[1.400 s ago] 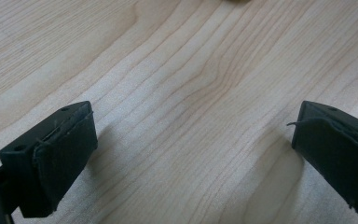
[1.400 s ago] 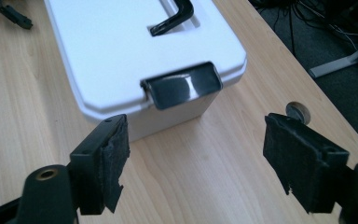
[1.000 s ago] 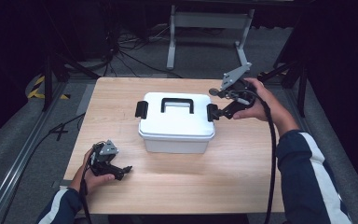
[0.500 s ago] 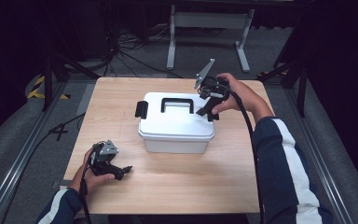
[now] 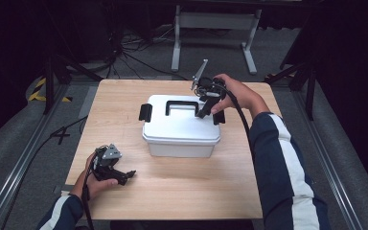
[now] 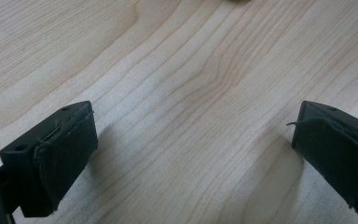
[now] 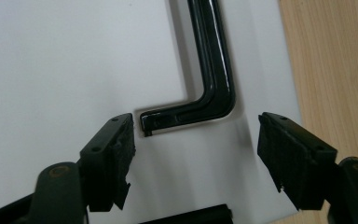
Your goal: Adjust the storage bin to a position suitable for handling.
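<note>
A white storage box [image 5: 179,129] with a black handle [image 5: 182,103] lying flat in its lid sits mid-table, with a black latch [image 5: 145,112] at each end. My right gripper [image 5: 201,114] hovers over the right part of the lid, tilted down and open. In the right gripper view its jaws [image 7: 196,149] straddle bare white lid [image 7: 74,70] just short of the handle's corner [image 7: 214,70], with nothing between them. My left gripper [image 5: 127,176] rests near the table's front left, open, with bare wood between its jaws [image 6: 193,144].
The wooden table [image 5: 268,191] has free room in front of the box and at both sides. A person's right sleeve [image 5: 287,163] crosses the table's right edge. Beyond the far edge are a metal stand [image 5: 213,21] and floor cables [image 5: 124,52].
My right gripper has moved left, from beside the box's right latch to over the lid near the handle's right end. The left gripper and the box have stayed put.
</note>
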`<move>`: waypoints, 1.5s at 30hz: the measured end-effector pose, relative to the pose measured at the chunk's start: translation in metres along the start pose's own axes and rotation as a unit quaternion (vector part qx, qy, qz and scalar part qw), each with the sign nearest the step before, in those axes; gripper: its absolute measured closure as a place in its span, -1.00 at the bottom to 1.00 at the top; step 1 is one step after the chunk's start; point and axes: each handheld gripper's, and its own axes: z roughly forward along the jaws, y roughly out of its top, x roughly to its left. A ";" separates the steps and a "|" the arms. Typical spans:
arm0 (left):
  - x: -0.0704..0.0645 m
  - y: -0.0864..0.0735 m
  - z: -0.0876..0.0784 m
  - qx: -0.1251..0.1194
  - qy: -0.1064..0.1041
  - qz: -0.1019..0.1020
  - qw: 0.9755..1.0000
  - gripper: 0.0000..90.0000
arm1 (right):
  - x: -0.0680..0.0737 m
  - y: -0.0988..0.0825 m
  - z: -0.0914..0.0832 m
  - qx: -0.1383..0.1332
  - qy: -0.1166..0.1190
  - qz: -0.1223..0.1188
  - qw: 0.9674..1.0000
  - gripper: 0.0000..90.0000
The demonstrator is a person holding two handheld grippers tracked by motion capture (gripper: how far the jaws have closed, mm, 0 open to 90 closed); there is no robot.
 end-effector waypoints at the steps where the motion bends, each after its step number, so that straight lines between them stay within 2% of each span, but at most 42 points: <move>1: 0.000 0.000 0.000 0.001 0.000 -0.001 1.000 -0.99 | -0.002 0.000 0.000 0.001 -0.003 0.000 1.000 -0.37; 3: -0.002 -0.001 -0.001 -0.001 0.003 -0.006 1.000 -0.98 | -0.004 0.000 0.001 0.001 0.005 0.004 1.000 -0.37; 5: -0.001 -0.001 -0.001 -0.001 0.006 -0.002 1.000 -0.98 | -0.007 -0.001 0.001 0.004 0.010 0.004 1.000 -0.44; 9: -0.002 -0.002 -0.002 -0.001 0.009 -0.005 1.000 -0.98 | -0.010 -0.001 0.003 0.004 0.037 0.000 0.999 -0.46; 10: -0.003 -0.002 -0.002 0.000 0.009 -0.012 1.000 -0.98 | -0.011 -0.001 0.004 0.004 0.041 0.000 0.999 -0.49; 12: -0.004 -0.003 -0.003 0.001 0.011 -0.014 1.000 -0.98 | -0.013 0.000 0.005 0.004 0.041 -0.001 0.999 -0.52; 17: -0.004 -0.003 -0.003 0.001 0.013 -0.013 1.000 -0.98 | -0.011 0.005 0.007 -0.003 0.051 -0.016 0.999 -0.49; 21: -0.004 -0.003 -0.003 0.001 0.013 -0.011 1.000 -0.98 | -0.005 0.011 0.007 -0.009 0.057 -0.034 0.998 -0.31; 26: -0.003 -0.003 -0.003 0.001 0.009 -0.010 1.000 -0.99 | 0.001 0.014 0.000 -0.009 0.042 -0.048 0.998 -0.25; 29: -0.003 -0.003 -0.003 0.002 0.008 -0.010 1.000 -0.99 | 0.007 0.017 -0.008 -0.016 0.034 -0.062 0.997 -0.15; 32: -0.003 -0.003 -0.003 0.001 0.007 -0.012 1.000 -0.99 | 0.013 0.023 -0.016 -0.022 0.036 -0.071 0.997 0.00; 34: -0.003 -0.003 -0.003 0.001 0.007 -0.012 1.000 -0.99 | 0.017 0.030 -0.019 -0.021 0.024 -0.080 0.996 0.04; 37: -0.003 -0.003 -0.003 0.001 0.008 -0.012 1.000 -0.99 | 0.025 0.039 -0.019 -0.014 0.012 -0.091 0.996 0.22; 40: -0.003 -0.003 -0.003 0.002 0.008 -0.012 1.000 -0.99 | 0.030 0.043 -0.018 -0.015 0.014 -0.101 0.995 0.37; 42: -0.003 -0.003 -0.003 0.002 0.008 -0.010 1.000 -0.99 | 0.033 0.047 -0.017 -0.016 0.008 -0.110 0.994 0.54; 45: -0.003 -0.003 -0.003 0.001 0.008 -0.010 1.000 -0.99 | 0.037 0.051 -0.016 -0.014 -0.003 -0.121 0.993 0.68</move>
